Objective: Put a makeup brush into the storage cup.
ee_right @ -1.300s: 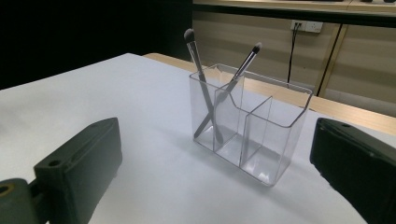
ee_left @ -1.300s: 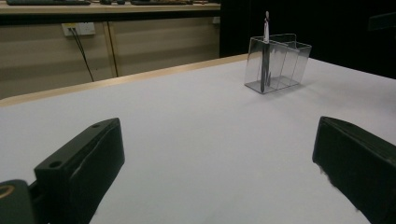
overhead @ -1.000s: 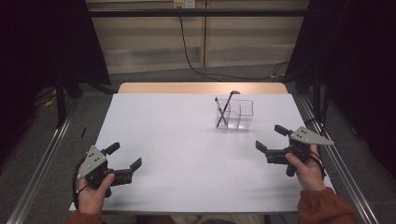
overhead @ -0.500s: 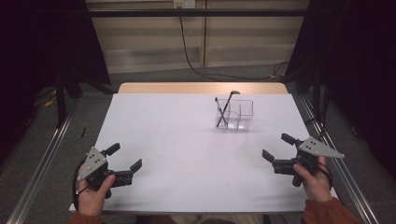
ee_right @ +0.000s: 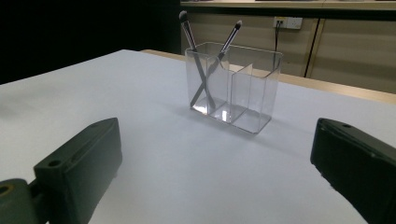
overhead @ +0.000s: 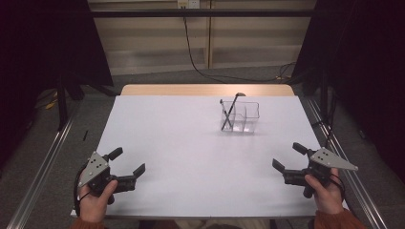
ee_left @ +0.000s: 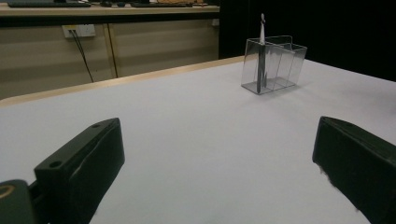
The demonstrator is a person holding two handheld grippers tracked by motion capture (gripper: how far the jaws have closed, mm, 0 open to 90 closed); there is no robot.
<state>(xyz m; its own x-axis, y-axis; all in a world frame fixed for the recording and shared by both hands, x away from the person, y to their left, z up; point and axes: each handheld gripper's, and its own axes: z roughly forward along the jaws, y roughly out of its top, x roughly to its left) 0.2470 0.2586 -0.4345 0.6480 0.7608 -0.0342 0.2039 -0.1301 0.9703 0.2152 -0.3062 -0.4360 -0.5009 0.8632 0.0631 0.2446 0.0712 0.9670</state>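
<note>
1. You have no readable brand, label or writing on the clear organizer (overhead: 239,117), the two makeup brushes (ee_right: 205,65) or either gripper.
2. Your bench (overhead: 191,157) is covered with a plain white sheet; a strip of bare wood (overhead: 167,89) shows along its far edge. Beyond it stand pale wall panels with a socket plate (overhead: 187,4) and a black cable (overhead: 191,52) hanging down, and dark curtains close both sides.
3. The organizer stands upright on the far right part of the bench, well apart from both grippers. In the right gripper view it has three compartments, and both brushes stand crossed in the left-hand one, heads up.
4. Your left gripper (overhead: 128,163) rests at the near left corner, jaws spread wide and holding nothing.
5. Your right gripper (overhead: 289,157) sits near the right edge at the front, jaws likewise wide apart and empty, pointing toward the organizer.
6. Between the two grippers the white sheet lies bare, open all the way up to the organizer. Metal rails (overhead: 43,162) run along both sides of the bench, just beside your hands.
</note>
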